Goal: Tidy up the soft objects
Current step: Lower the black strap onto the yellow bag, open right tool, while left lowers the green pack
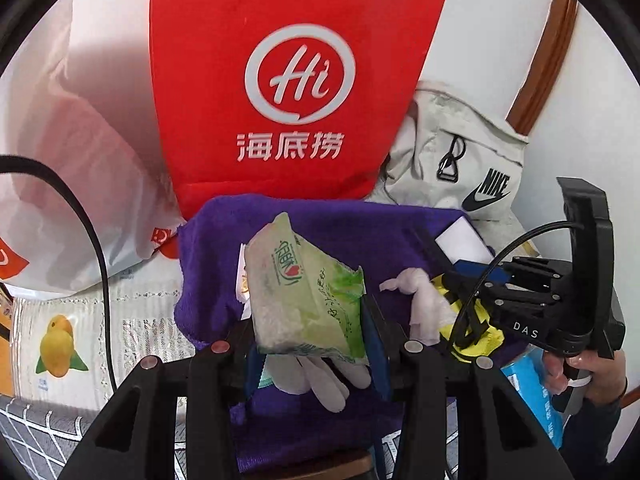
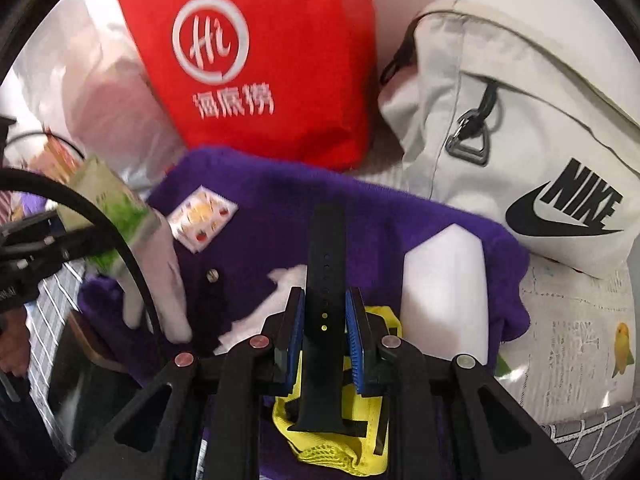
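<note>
My left gripper (image 1: 310, 344) is shut on a green tissue pack (image 1: 304, 288) and holds it above a purple towel (image 1: 320, 220). A white glove (image 1: 316, 376) lies under the pack. My right gripper (image 2: 322, 336) is shut on a black watch strap (image 2: 323, 280), held upright over a yellow mesh item (image 2: 340, 444) on the towel (image 2: 280, 200). The right gripper also shows at the right of the left wrist view (image 1: 472, 280). The tissue pack shows at the left of the right wrist view (image 2: 116, 216).
A red Haidilao bag (image 1: 296, 80), a white plastic bag (image 1: 80, 152) and a grey Nike bag (image 2: 520, 120) stand behind the towel. A white block (image 2: 444, 292), a fruit-print sachet (image 2: 204, 220) and crumpled tissue (image 1: 424, 308) lie on it. A blue pack (image 1: 536, 396) lies at right.
</note>
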`<state>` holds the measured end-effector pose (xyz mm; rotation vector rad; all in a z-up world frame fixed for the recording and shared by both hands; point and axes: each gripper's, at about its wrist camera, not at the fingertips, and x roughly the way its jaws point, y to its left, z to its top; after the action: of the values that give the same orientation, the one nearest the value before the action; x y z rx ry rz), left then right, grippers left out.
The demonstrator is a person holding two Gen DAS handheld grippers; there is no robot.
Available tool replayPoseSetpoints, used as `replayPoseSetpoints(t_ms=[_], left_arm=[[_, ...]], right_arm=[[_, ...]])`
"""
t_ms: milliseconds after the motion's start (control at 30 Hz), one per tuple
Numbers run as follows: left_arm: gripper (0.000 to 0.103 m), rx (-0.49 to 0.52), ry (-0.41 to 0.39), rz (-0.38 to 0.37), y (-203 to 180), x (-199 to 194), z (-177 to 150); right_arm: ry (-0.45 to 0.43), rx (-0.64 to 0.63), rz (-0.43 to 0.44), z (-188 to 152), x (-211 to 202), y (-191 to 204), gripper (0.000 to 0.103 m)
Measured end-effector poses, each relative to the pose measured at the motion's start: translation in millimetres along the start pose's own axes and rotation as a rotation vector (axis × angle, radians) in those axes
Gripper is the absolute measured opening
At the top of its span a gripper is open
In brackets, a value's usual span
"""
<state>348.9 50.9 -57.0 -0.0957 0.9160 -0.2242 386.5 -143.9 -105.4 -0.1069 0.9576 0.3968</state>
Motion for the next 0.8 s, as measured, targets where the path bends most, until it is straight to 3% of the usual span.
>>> replayPoseSetpoints(t_ms=[333,500,800], left_arm=[[0.041,-0.004,-0.005,-0.045,-8.5,4.5,0.9],[0.041,-0.003,0.028,-0.052,-15.5,17.9,-0.6],[0.041,-0.015,0.062,-0.035,-14.8,27.5,-3.7]], right_arm=[[0.027,0.002,0.004,-2.3,9.2,-1.4,0.022],[0.031,0.003,0.041,-1.6,8.8,0.8,0.038],[0.004,0.018,0.02,1.7,-5.6,-4.2,0.043]])
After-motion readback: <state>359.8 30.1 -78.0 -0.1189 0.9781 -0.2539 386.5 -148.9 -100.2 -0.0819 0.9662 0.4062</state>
